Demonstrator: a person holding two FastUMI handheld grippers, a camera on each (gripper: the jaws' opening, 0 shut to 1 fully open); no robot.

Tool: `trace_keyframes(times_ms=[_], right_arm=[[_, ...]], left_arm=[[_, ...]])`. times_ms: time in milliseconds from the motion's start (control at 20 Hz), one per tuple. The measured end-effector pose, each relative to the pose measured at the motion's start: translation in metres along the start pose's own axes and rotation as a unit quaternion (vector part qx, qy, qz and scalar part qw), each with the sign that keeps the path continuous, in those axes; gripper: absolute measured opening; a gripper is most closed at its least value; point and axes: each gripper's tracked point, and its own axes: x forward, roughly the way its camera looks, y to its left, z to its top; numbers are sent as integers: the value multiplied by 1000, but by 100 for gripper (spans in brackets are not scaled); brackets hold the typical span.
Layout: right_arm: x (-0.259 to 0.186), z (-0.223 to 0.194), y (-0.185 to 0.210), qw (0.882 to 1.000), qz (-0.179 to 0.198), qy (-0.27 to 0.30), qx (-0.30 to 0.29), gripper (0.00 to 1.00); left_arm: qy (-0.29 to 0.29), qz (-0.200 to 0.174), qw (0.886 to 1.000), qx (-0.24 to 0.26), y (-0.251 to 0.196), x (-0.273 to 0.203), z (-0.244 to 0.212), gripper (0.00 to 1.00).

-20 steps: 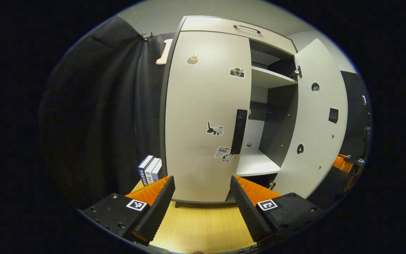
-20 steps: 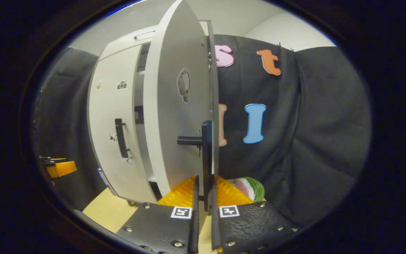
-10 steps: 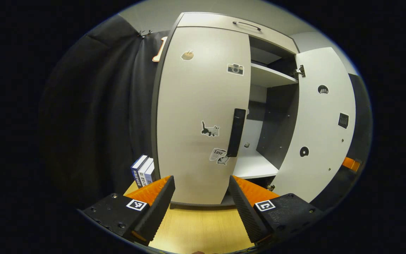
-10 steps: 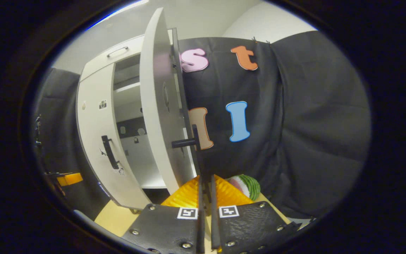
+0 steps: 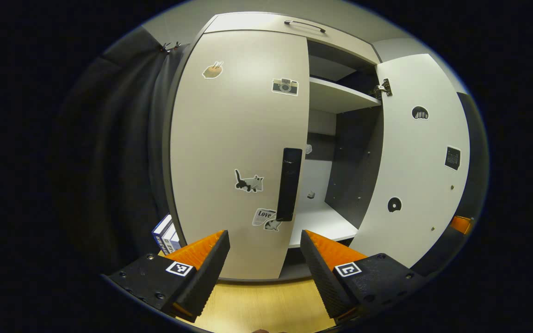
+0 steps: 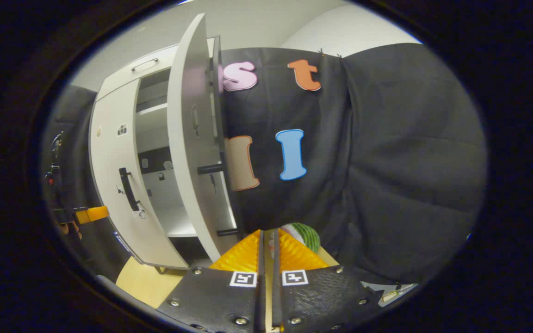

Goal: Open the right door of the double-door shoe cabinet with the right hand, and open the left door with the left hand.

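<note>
Right door point(image 5: 421, 157) is hanging wide open, left door point(image 5: 241, 152) is sitting shut. Left gripper point(image 5: 265, 252) is hovering near the handle point(image 5: 289, 184), jaws spread; I'd centre them around the bar before closing and pulling. Right gripper point(image 6: 266, 252) jaws are nearly pressed together; can't tell if they're pinching anything.

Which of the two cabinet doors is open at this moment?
The right door stands swung wide, baring the shelves; the left door, with the cat sticker, is shut.
</note>
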Motion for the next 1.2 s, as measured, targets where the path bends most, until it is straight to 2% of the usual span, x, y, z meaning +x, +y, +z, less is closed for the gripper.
trace_keyframes(times_ms=[500, 700, 800, 850, 900, 1050, 1100, 1200], right_arm=[[-34, -27, -39, 996, -85, 32, 27, 6], [-47, -35, -54, 992, -119, 34, 22, 6], [-53, -35, -61, 989, -140, 32, 17, 13], [-55, -35, -61, 989, -142, 30, 17, 36], [-57, -36, -65, 988, -153, 28, 16, 39], [-62, -31, -66, 987, -162, 14, 12, 60], [-63, -30, -68, 986, -167, 10, 10, 72], [-67, -30, -72, 984, -179, 6, 4, 77]], left_arm=[[-6, -19, 999, 26, -16, 55, 17, 95], [-15, -12, 999, 32, -17, 74, 24, 95], [-20, -5, 999, 33, -15, 83, 27, 95], [-21, -1, 999, 35, -14, 87, 28, 95], [-21, 2, 999, 36, -14, 90, 28, 95], [-19, 7, 999, 36, -14, 101, 28, 95], [-20, 9, 999, 36, -15, 103, 27, 95], [-21, 11, 999, 41, -18, 108, 27, 95]])
